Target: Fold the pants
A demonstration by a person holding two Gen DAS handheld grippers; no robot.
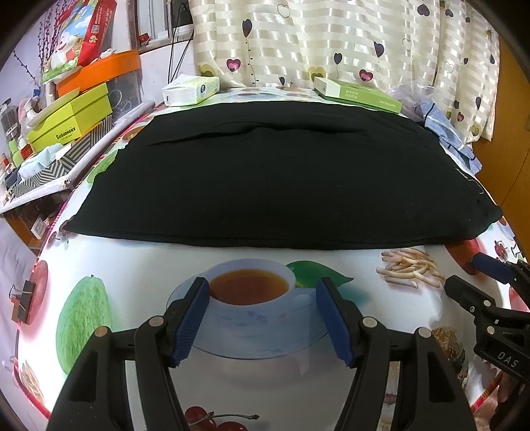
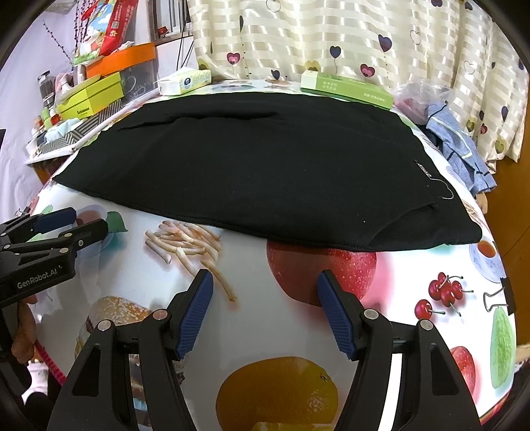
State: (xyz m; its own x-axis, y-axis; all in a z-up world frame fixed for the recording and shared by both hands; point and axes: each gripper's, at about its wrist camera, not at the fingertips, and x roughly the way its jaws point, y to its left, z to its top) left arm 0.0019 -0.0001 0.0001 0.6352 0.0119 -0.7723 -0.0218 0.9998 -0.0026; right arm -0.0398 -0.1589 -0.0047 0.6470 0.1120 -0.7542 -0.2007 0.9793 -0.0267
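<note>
Just ahead of both spread, empty grippers, left (image 1: pixel 261 311) and right (image 2: pixel 263 308), the flat black cloth pants (image 1: pixel 281 175) lie crosswise on the fruit-printed tablecloth (image 1: pixel 331 262), near hem facing the jaws, roughly equally close to each.

A cream striped curtain (image 1: pixel 331 43) printed with hearts hangs behind the table (image 1: pixel 139 291), whose cloth shows printed fruit, tea and fries. Left of the curtain stands a pale wall with a window (image 1: pixel 162 20) and dangling black cables. Below the window, a side shelf (image 1: pixel 36 192) carries stacked yellow-green and orange boxes; right of the curtain is brown wood panelling (image 1: pixel 510 132).
</note>
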